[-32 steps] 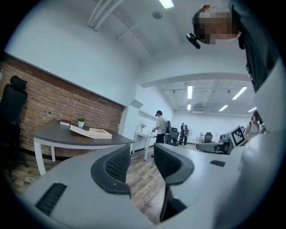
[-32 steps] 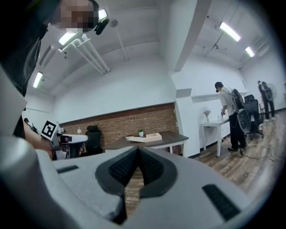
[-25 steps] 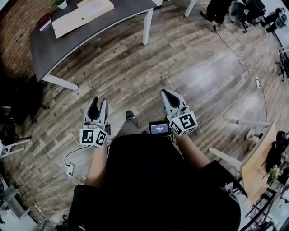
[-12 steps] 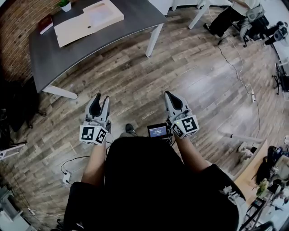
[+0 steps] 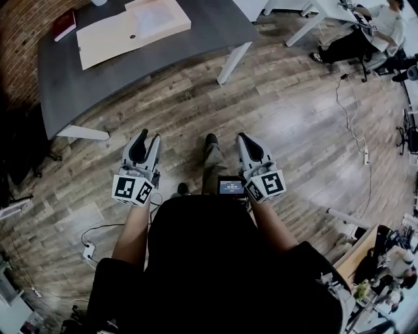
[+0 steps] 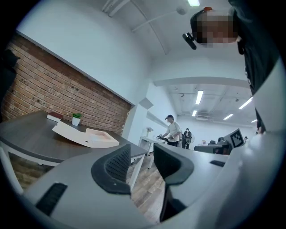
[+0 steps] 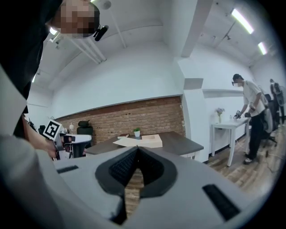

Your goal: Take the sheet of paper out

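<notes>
Two tongs are held at waist level: left tongs [image 5: 147,139] spread and empty, right tongs [image 5: 245,140] pressed together. Well ahead and leftward, on the bench [image 5: 130,72], an open cardboard box [image 5: 108,38] is seen; the sheet of paper [image 5: 154,18] is judged to lie inside, nearer the left tongs.

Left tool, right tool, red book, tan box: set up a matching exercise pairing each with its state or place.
Column one:
1. left tool
2. right tool
3. red book
4. tan box

Column two:
A. open, the largest thing on the dark table
B. jaws together, nothing held
C. at the table's edge nearest the brick wall
D. jaws apart, nothing between them

Pairs: 1-D, 2-B, 3-C, 4-A
</notes>
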Demonstrator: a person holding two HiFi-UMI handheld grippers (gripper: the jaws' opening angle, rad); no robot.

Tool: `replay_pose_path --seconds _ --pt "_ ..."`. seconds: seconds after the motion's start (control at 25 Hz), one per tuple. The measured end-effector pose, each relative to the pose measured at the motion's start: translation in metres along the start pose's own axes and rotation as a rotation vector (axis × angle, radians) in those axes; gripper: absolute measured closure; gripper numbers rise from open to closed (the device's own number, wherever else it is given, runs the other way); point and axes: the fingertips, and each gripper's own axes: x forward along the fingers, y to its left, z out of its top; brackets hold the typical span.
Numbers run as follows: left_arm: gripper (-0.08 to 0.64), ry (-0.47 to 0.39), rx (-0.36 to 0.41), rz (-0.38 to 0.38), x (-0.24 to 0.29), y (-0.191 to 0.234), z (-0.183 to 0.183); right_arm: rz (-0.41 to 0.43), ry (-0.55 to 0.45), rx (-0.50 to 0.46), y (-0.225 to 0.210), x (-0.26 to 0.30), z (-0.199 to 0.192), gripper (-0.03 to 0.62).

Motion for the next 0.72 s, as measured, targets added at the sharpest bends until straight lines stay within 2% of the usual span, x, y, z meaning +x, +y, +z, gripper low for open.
replay_pose_path --seconds 0.16,0.48,0.72 --pt "0.407 0.002 -0.003 0.057 0.055 0.02 0.006 0.059 -0.016 0.014 -0.045 0.056 0.01 0.589" --pt "0.407 -0.051 0.02 0.2 0.161 0.05 0.058 0.169 -0.026 0.006 -0.158 0.15 0.051 0.589" --pt "0.407 -0.096 0.017 0.297 0.22 0.067 0.086 0.255 -0.028 0.003 -0.216 0.217 0.067 0.589"
